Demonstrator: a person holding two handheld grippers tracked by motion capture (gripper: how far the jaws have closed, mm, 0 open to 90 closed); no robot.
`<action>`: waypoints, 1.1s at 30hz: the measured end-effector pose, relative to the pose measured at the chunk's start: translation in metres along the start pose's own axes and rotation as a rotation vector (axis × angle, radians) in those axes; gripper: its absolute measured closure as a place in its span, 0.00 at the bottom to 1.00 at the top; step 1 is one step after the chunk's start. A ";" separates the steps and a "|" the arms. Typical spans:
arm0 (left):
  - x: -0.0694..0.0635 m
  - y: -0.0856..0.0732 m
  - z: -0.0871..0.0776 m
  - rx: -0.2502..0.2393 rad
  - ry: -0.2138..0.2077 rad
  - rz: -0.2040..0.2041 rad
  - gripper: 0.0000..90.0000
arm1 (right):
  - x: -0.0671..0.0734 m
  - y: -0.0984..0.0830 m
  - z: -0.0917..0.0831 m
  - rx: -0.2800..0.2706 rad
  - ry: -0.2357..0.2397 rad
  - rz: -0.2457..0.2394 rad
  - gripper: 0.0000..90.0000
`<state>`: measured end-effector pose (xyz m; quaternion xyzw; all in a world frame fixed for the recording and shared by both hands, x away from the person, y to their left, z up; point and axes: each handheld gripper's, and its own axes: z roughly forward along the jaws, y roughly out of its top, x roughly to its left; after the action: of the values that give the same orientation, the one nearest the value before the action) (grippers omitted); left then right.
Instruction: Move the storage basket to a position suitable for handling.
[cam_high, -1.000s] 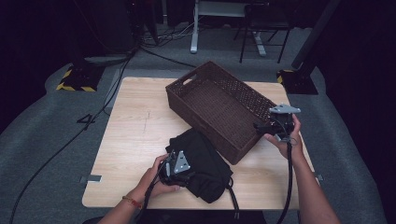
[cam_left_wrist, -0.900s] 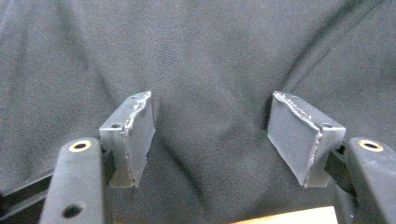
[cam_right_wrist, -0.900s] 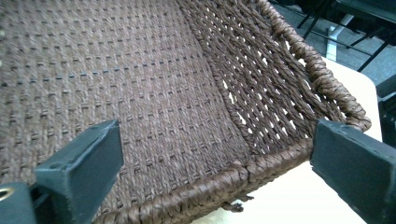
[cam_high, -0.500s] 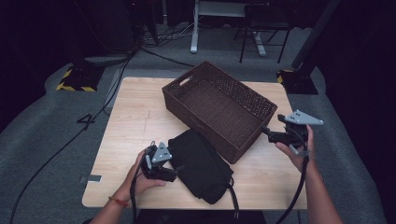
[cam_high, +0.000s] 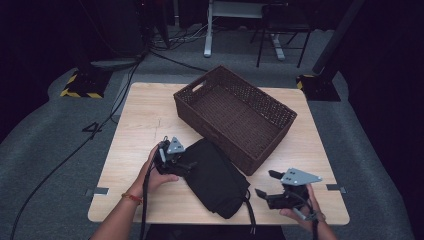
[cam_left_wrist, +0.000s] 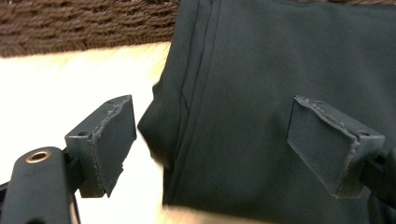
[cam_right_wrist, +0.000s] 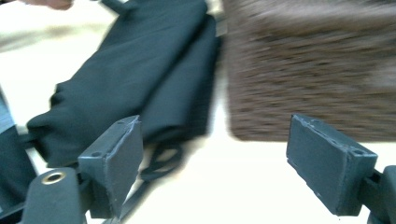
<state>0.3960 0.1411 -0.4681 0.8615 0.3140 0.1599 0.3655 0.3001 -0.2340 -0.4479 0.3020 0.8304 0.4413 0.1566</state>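
Observation:
A folded black cloth bag (cam_high: 215, 172) lies on the wooden table (cam_high: 145, 115), right against the near wall of a dark brown wicker basket (cam_high: 260, 91). My left gripper (cam_high: 186, 165) is at the bag's left end. Its jaws have just been opening, and in the left gripper view (cam_left_wrist: 215, 126) they stand open around the bag's edge (cam_left_wrist: 261, 56) without pressing it. My right gripper (cam_high: 264, 183) hovers near the table's front right, pointing left at the bag. Its jaws have just been closing part way, and they remain open (cam_right_wrist: 212, 140) with only table between them.
The basket (cam_right_wrist: 317, 70) fills the table's middle and back right, and its wall (cam_left_wrist: 70, 23) is close behind the bag. The bag's straps (cam_high: 248, 215) trail off the front edge. Bare wood lies at the left. A metal stand (cam_high: 210, 30) is on the floor beyond.
My right gripper left the basket's right corner and swung down to the table's front right. My left gripper slid left off the top of the bag to its left end.

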 end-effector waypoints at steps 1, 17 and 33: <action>0.002 0.003 0.008 0.019 -0.003 -0.003 0.17 | 0.011 0.000 0.014 0.023 0.053 0.005 0.21; 0.016 -0.008 0.033 0.054 -0.169 -0.055 0.20 | 0.031 0.006 0.070 0.121 0.086 0.039 0.14; -0.025 -0.025 0.008 0.108 -0.193 0.039 0.27 | 0.010 -0.003 0.083 0.249 0.130 0.003 0.06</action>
<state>0.3709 0.1338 -0.4927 0.8973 0.2685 0.0661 0.3440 0.3347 -0.1755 -0.4969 0.2911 0.8867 0.3536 0.0633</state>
